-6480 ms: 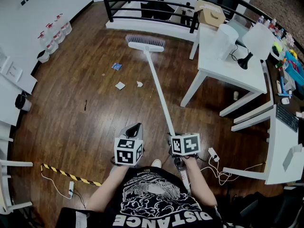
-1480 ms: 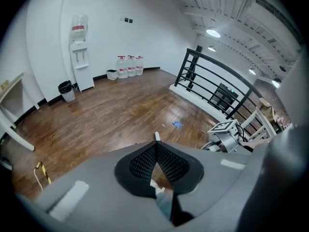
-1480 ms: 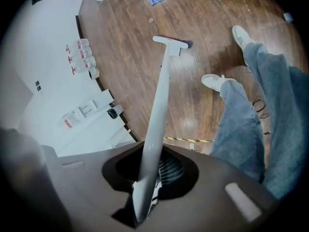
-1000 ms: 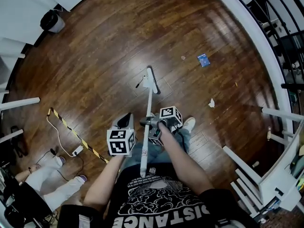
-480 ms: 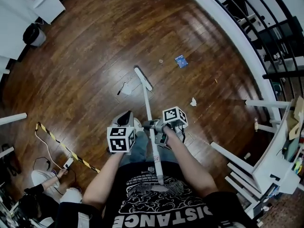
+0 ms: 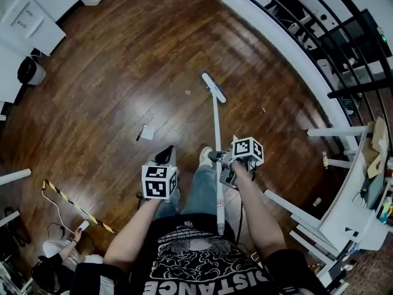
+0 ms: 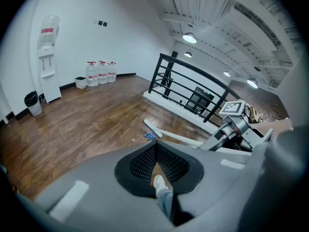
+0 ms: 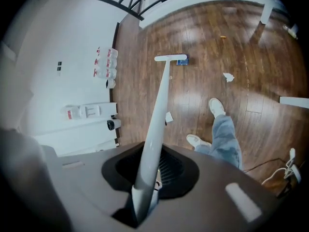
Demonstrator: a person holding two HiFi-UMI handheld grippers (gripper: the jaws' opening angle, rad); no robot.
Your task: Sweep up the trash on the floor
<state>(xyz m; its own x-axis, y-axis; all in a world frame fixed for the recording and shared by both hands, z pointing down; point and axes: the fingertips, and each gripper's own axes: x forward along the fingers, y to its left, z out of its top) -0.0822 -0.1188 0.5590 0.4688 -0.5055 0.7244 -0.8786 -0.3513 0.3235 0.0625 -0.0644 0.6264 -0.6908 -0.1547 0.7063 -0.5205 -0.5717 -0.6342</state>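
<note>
On the dark wooden floor [image 6: 110, 60] near a black railing [image 6: 362, 86], the right gripper [image 6: 220, 159] is clamping the white broom [image 6: 216, 131]; the left gripper's [image 6: 164, 157] jaws are pressing together, empty.

Floor: shiny dark brown wooden floor [image 6: 123, 72]
Wall: plain white wall [image 7: 72, 33]
Railing: black metal railing [image 7: 193, 70]
Light: bright round ceiling lamps [image 7: 189, 37]

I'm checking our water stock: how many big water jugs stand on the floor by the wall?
3, in a row against the white wall near the dispenser: left jug, middle jug, right jug. A fourth jug sits atop the dispenser. Others may be hidden.
</note>
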